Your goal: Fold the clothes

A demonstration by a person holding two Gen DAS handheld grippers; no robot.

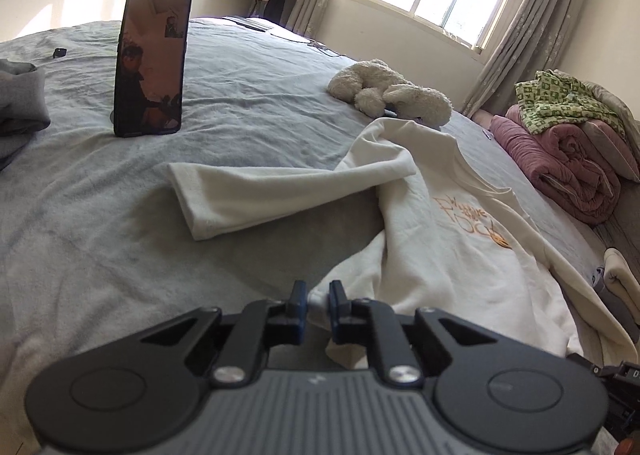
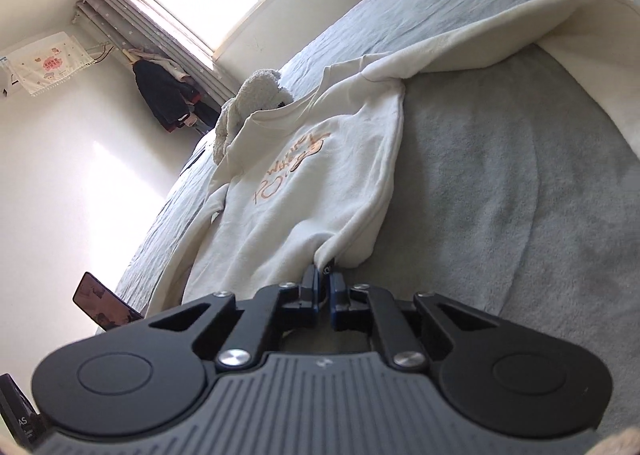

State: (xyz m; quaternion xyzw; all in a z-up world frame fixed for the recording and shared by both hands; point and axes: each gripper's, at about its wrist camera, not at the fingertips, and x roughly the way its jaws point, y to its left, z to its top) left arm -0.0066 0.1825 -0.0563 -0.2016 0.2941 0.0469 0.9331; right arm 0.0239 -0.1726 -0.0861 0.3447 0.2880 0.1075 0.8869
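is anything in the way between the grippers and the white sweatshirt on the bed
No. The left gripper and right gripper are each shut on the hem of the cream sweatshirt. The stuffed toy lies beyond its collar, the phone off to the side.

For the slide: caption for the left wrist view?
Left gripper shut on cream sweatshirt hem, grey bed.

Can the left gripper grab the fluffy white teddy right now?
Probably not yet. The left gripper is shut on the hem of the cream sweatshirt, so it is busy. The teddy lies far up the bed, past the sweatshirt's shoulder. Nothing blocks the way, though.
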